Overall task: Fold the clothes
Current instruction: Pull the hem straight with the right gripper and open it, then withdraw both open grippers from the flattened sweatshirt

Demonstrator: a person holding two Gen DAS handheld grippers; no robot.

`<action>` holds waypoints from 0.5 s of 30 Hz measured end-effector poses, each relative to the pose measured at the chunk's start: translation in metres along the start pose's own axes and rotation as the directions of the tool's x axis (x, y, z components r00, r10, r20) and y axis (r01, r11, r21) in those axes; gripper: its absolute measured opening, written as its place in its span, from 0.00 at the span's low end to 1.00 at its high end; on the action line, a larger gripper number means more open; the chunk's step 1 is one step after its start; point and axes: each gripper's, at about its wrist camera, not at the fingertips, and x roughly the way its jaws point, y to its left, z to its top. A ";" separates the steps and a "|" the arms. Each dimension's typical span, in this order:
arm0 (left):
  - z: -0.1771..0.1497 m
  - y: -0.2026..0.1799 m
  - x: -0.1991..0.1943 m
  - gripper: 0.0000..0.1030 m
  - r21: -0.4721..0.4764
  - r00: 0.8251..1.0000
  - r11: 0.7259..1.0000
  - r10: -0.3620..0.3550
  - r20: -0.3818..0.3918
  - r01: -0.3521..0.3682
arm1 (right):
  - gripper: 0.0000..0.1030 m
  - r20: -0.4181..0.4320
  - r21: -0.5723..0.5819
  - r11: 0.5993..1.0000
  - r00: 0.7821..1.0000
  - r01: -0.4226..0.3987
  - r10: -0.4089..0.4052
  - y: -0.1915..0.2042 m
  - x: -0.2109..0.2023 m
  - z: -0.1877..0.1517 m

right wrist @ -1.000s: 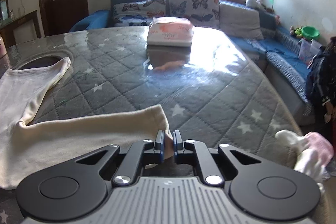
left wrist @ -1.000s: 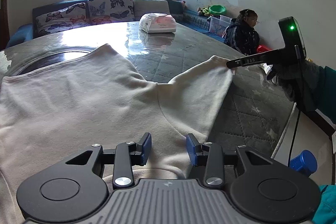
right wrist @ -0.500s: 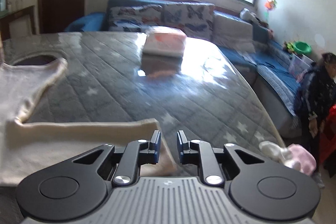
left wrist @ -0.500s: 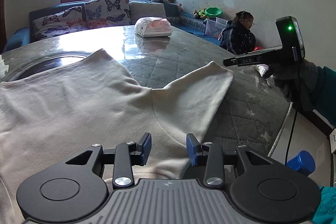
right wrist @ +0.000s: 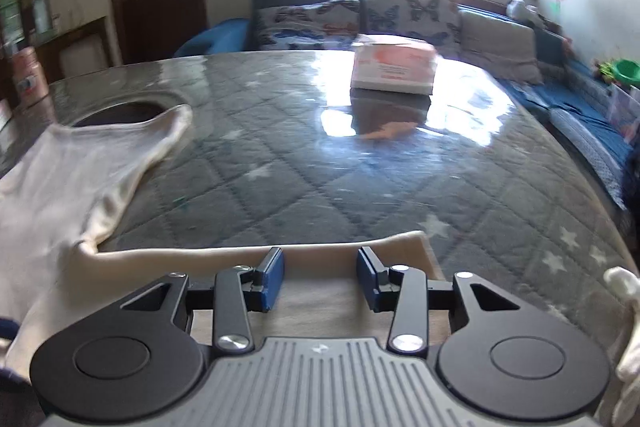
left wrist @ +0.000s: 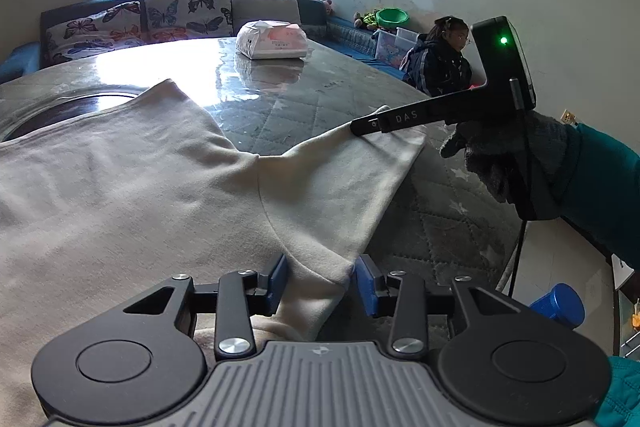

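Both hand-held grippers [left wrist: 320,281] [right wrist: 320,279] spread apart over cream sweatshirt's [left wrist: 132,195] sleeve [right wrist: 352,267]; next, pinching its cuff, folding inward.

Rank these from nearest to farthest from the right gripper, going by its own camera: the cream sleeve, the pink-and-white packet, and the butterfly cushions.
1. Cream sleeve: directly under the open right gripper, at the table's near edge.
2. Pink-and-white packet: far side of the table, slightly right of centre.
3. Butterfly cushions: on the blue sofa beyond the table, under the window.
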 end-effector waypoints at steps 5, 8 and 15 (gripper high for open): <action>0.000 0.002 -0.006 0.42 -0.013 1.000 1.000 -0.003 0.012 0.003 | 0.40 -0.001 -0.016 1.000 1.000 0.017 -0.017 0.000 -0.010 0.001; 0.001 0.008 -0.019 0.43 -0.024 0.999 1.000 0.018 0.035 -0.017 | 0.43 0.010 -0.066 0.997 0.999 -0.035 0.035 0.016 -0.020 0.003; -0.012 0.036 -0.055 0.43 -0.073 0.989 0.987 0.144 0.044 -0.140 | 0.49 0.005 -0.226 0.950 0.975 -0.217 0.224 0.078 -0.041 0.002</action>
